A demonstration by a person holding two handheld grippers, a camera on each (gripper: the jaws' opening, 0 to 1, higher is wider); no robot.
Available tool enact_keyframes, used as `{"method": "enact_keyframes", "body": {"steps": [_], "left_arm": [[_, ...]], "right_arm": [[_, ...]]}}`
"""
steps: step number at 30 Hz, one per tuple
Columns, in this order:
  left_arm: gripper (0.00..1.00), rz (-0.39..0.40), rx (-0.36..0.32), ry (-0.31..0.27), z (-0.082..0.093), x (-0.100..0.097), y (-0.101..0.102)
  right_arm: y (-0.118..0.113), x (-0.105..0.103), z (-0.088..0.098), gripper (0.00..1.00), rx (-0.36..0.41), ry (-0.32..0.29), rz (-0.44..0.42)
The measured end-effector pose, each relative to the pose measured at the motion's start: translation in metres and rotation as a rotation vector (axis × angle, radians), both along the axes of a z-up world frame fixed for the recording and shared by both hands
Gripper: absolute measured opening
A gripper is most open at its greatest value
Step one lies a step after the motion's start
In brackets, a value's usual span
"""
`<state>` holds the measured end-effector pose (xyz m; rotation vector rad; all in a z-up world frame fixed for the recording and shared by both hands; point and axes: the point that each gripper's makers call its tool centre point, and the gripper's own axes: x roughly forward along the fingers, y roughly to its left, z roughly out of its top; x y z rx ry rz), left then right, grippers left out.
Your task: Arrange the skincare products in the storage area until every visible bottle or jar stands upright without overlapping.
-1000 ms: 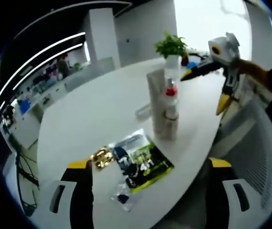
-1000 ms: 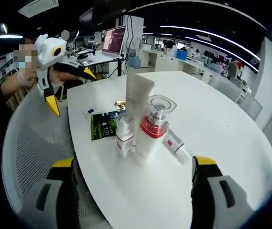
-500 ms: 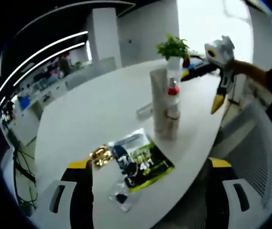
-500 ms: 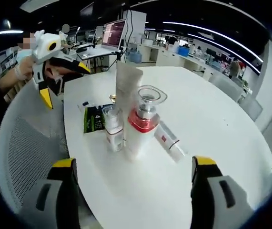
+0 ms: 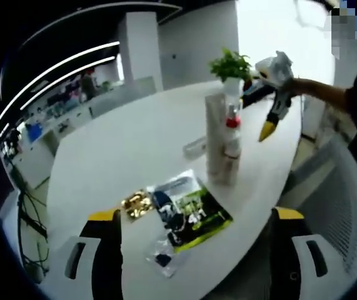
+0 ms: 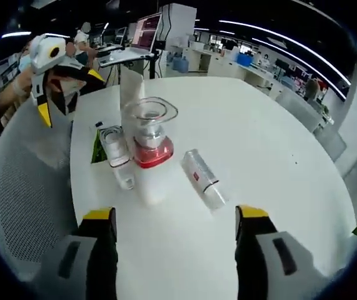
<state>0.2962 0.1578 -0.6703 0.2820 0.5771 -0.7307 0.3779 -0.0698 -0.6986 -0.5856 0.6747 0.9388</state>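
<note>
On the white round table (image 5: 128, 144) stand a tall pale tube (image 5: 214, 137), a white bottle with a red collar (image 5: 231, 150) and a small clear-capped bottle (image 6: 119, 156), close together. A further tube (image 6: 203, 178) lies on its side beside them. My right gripper (image 6: 176, 215) is open, hovering just above and short of the red-collared bottle (image 6: 148, 150) and the lying tube. It comes into the left gripper view as the right gripper (image 5: 258, 112), jaws apart next to the cluster. My left gripper (image 5: 195, 215) is open over the table edge, well back from the bottles.
A green sachet (image 5: 191, 212), a gold wrapper (image 5: 134, 204) and a small clear packet (image 5: 161, 256) lie near the left gripper. A potted plant (image 5: 231, 65) stands behind the cluster. A mesh chair (image 6: 22, 187) is at the table edge, and a laptop (image 6: 147, 31) is beyond.
My right gripper has moved in toward the bottle cluster and now looks down on it from closer. The left gripper has stayed almost still. The products have not moved.
</note>
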Motion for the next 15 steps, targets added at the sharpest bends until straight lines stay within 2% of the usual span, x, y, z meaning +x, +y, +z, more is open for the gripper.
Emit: {"method": "enact_keyframes", "body": {"steps": [7, 15], "left_arm": [[0.97, 0.006, -0.001, 0.000, 0.000, -0.001, 0.002], [0.97, 0.014, -0.008, 0.006, -0.002, -0.002, 0.003]], "right_arm": [[-0.004, 0.017, -0.008, 0.66, -0.035, 0.005, 0.017], [-0.001, 0.037, -0.026, 0.54, -0.080, 0.046, 0.055]]}}
